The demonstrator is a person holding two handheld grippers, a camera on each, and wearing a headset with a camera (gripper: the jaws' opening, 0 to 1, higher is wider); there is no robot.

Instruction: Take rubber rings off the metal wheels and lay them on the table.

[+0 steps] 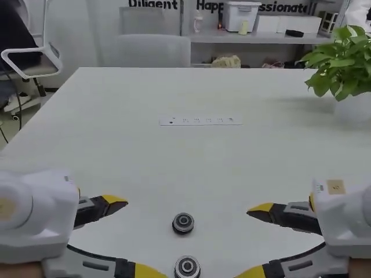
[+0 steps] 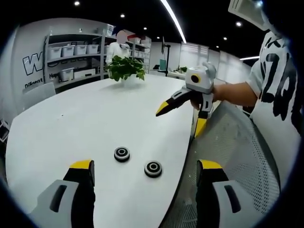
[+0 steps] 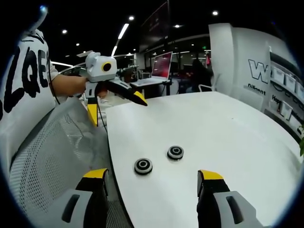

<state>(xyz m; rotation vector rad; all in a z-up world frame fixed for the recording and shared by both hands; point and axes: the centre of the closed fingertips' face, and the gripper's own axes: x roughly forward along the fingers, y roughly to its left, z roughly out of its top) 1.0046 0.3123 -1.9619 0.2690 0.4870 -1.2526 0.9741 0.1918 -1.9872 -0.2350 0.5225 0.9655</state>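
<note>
Two small metal wheels with black rubber rings lie near the table's front edge: a farther wheel [image 1: 183, 223] [image 2: 122, 154] [image 3: 175, 152] and a nearer wheel [image 1: 187, 267] [image 2: 153, 168] [image 3: 143, 166]. My left gripper [image 1: 132, 236] [image 2: 145, 165] [image 3: 116, 108] is open to their left. My right gripper [image 1: 248, 240] [image 3: 153, 174] [image 2: 180, 121] is open to their right. Both point inward at the wheels from a short distance, with nothing between the yellow-tipped jaws.
A socket panel [image 1: 200, 121] is set flush in the middle of the white table [image 1: 116, 133]. A potted plant [image 1: 342, 75] stands at the far right. A grey chair [image 1: 153, 49] is behind the far edge. A mesh chair seat [image 2: 237, 156] lies under the near edge.
</note>
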